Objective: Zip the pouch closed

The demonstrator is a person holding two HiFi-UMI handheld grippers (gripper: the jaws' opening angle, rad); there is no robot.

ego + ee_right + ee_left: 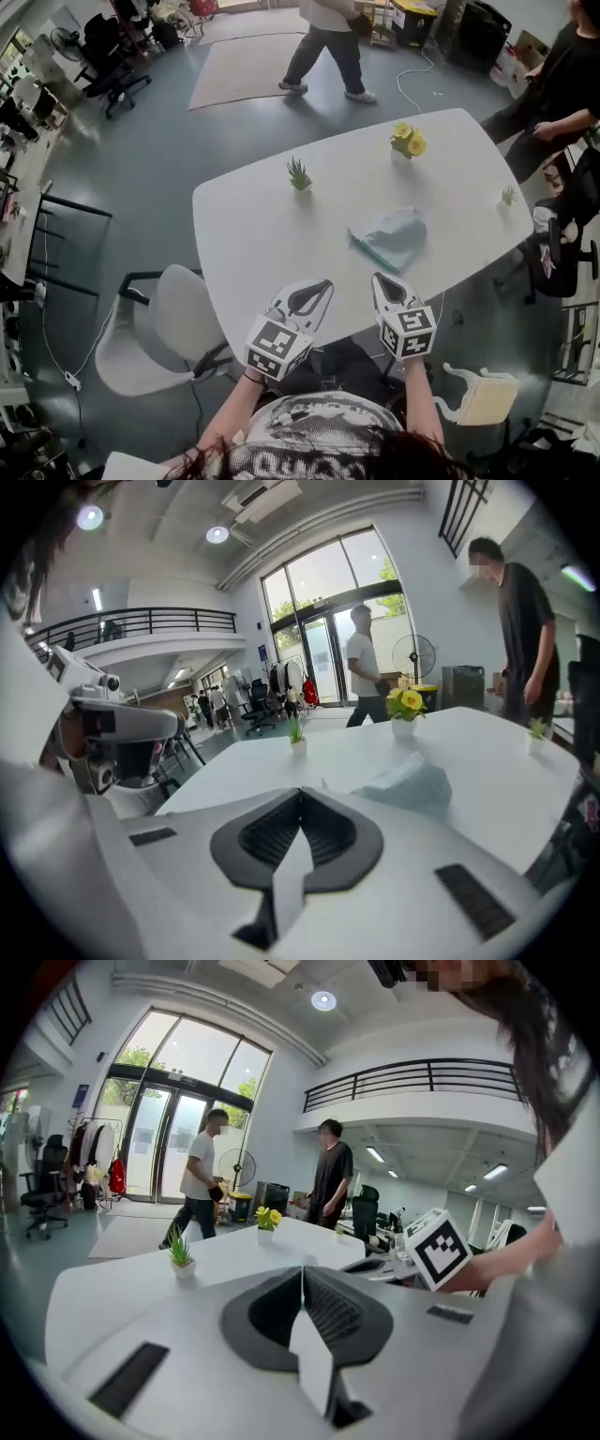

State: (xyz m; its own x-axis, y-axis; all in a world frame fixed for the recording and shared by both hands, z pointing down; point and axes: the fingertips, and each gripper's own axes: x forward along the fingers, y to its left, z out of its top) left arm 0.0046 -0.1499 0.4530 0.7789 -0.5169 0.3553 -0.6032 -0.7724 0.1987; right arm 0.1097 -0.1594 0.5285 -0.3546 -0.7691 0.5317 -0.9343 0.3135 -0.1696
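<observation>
The task is at its approach stage, with no zipping begun: the pouch (392, 236), a pale blue-grey fabric thing, lies loose on the white worktop (246, 234), roughly at its middle and towards the person's right, and neither tool touches it. The left gripper (325, 284) hangs over the near edge of the worktop with its jaws pressed together and nothing between them, which its own view confirms. The right gripper (379, 278) is likewise closed up and empty, and sits nearer the pouch than the left does, though a clear strip of bare worktop lies between them. A darker teal band (368, 251) runs along the pouch's near-left edge and is probably the zip line (the slider itself is too small to make out, so which end it sits at cannot be told). The next move seems to call for both pairs of jaws to spread and reach forward to that band. One would hold the fabric down near the end of the zip. The other would pinch the pull, a small target that may slip on soft cloth.
</observation>
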